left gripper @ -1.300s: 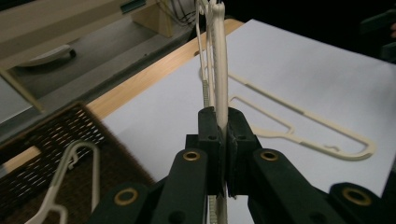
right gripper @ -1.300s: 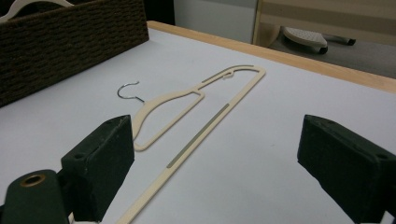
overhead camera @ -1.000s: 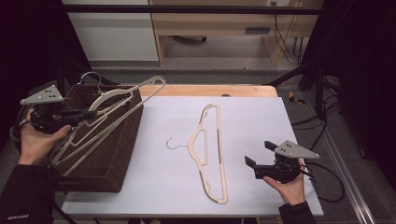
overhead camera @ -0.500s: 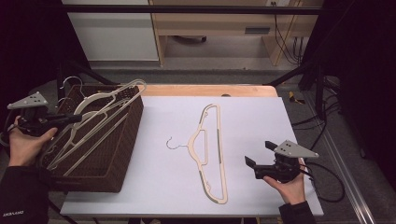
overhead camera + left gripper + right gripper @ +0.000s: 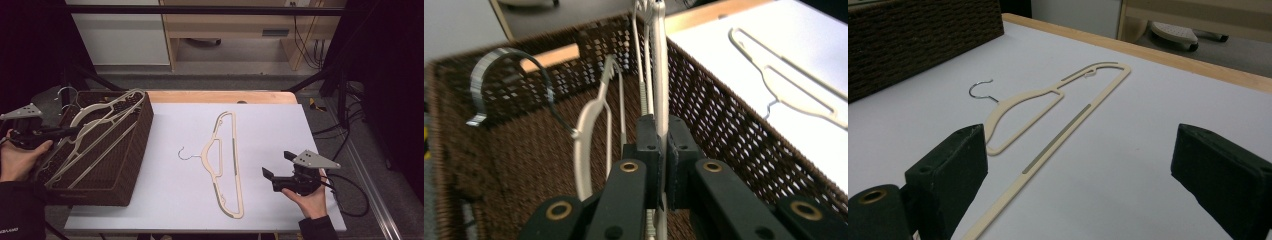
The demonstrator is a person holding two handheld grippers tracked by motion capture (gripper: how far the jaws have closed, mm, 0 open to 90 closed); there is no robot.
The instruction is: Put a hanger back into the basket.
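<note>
A brown wicker basket [image 5: 134,150] stands at the table's left. Inside it my left gripper [image 5: 70,131] is shut on the bar of a cream hanger [image 5: 107,117], which leans up against the basket's right rim. In the left gripper view the jaws [image 5: 663,145] pinch that hanger [image 5: 660,75], and a second cream hanger [image 5: 586,130] with a metal hook lies beside it in the basket [image 5: 724,125]. A third cream hanger [image 5: 227,160] lies flat mid-table. My right gripper [image 5: 278,164] hovers open to its right, and the hanger [image 5: 1048,100] lies ahead of its jaws [image 5: 1078,170].
The white table sheet [image 5: 280,125] has a wooden edge [image 5: 220,96] along the back. Behind it are a white cabinet [image 5: 120,35] and a wooden shelf unit [image 5: 235,30] on the floor. Cables [image 5: 345,185] trail off the right side.
My left gripper has moved left and down with the hanger, sinking it lower into the basket. The right gripper and the hanger on the table have stayed put.
</note>
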